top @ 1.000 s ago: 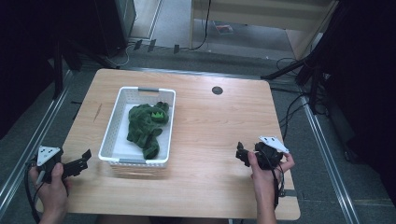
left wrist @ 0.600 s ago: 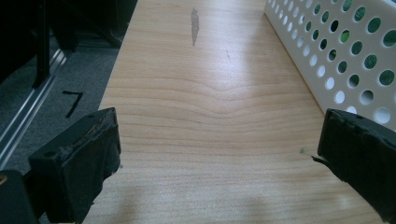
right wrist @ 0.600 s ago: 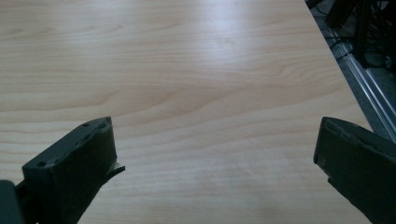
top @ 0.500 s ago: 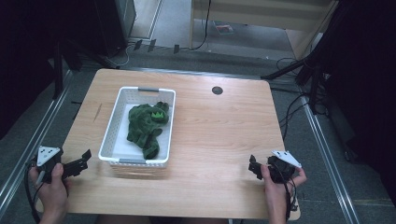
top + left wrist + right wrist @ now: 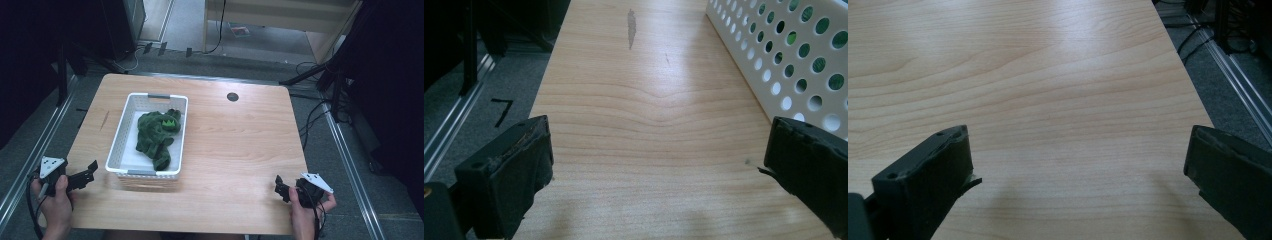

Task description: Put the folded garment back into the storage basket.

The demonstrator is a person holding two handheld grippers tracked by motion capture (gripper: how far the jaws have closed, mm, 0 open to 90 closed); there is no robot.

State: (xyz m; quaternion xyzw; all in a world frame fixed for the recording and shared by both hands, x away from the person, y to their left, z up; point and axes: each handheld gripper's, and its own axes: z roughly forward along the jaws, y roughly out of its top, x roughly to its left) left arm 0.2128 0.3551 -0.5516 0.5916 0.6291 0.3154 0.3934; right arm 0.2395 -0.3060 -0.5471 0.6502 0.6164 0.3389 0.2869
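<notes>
Drawn back toward five o'clock since a second ago: right gripper (image 5: 281, 188), jaws spread wide over bare table (image 5: 235, 150), grasping nothing. Left gripper (image 5: 87, 172) parked at seven o'clock as before, likewise released, just beside white perforated basket (image 5: 119, 145). Inside, at ten o'clock, crumpled dark green cloth (image 5: 156, 135), lighter green patch showing.

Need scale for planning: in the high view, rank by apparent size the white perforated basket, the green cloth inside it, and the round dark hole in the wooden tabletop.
1. White perforated basket
2. Green cloth
3. Round dark hole
</notes>
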